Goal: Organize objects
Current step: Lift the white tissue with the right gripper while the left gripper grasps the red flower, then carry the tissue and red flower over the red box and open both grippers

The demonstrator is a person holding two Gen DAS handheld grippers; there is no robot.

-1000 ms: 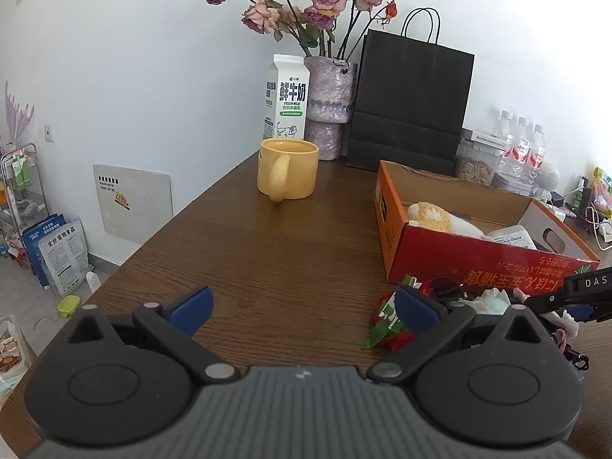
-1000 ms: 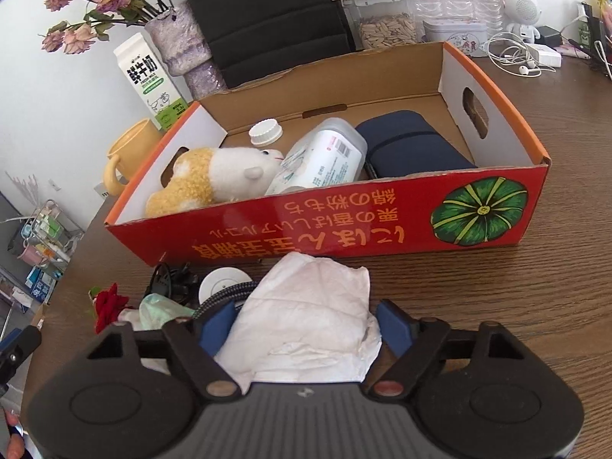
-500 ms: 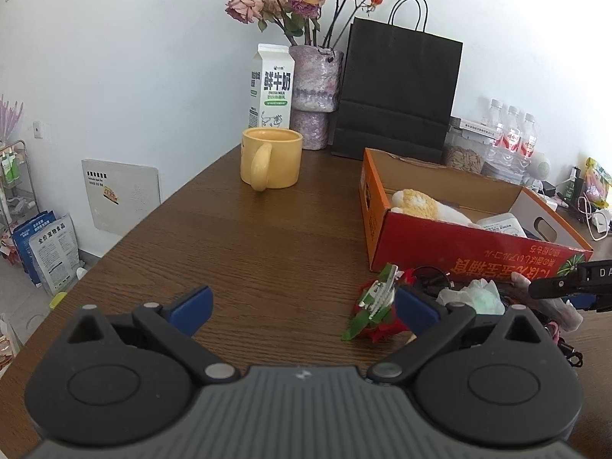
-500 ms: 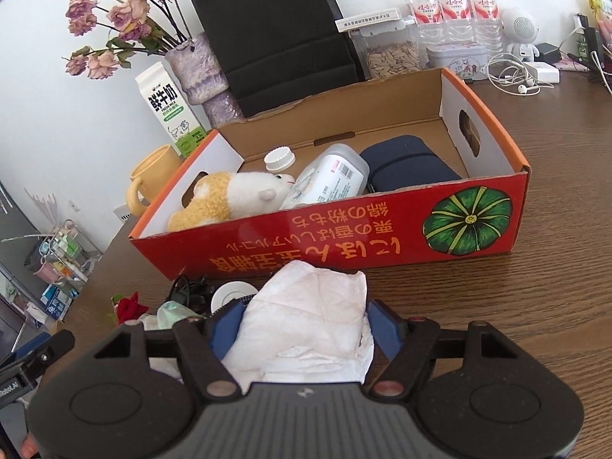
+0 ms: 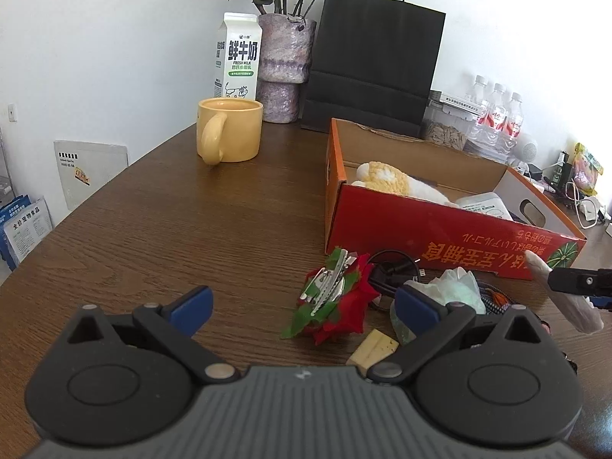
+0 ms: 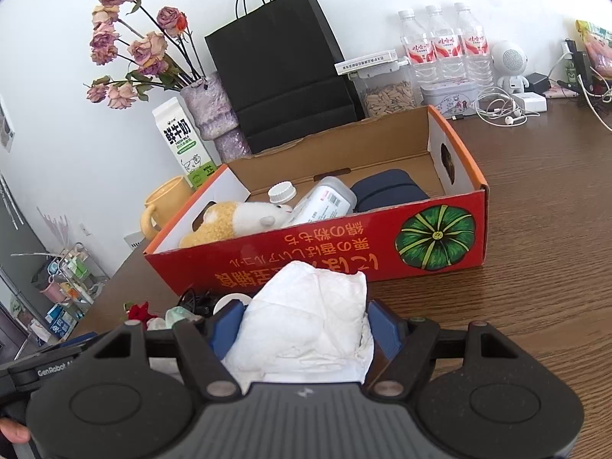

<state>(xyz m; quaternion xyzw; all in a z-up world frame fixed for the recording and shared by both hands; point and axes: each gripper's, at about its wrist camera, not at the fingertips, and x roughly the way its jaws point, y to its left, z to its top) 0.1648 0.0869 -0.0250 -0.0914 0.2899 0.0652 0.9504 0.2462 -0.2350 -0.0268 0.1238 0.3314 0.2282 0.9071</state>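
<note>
With a plush toy (image 6: 237, 220), bottle (image 6: 325, 202) and dark pouch (image 6: 390, 191) already in the box (image 6: 344, 256) beyond its jaws, the right gripper (image 6: 306, 329) grasps a white tissue wad (image 6: 310, 325), while the left gripper (image 5: 302, 306), jaws released, faces the hair clip (image 5: 329, 287), cable (image 5: 390, 267) and other clutter left on the worktop (image 5: 191, 229).

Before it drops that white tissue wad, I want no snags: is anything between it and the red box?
Only the box's near wall, which the tissue wad in the right gripper must clear; nothing else visible blocks it.
</note>
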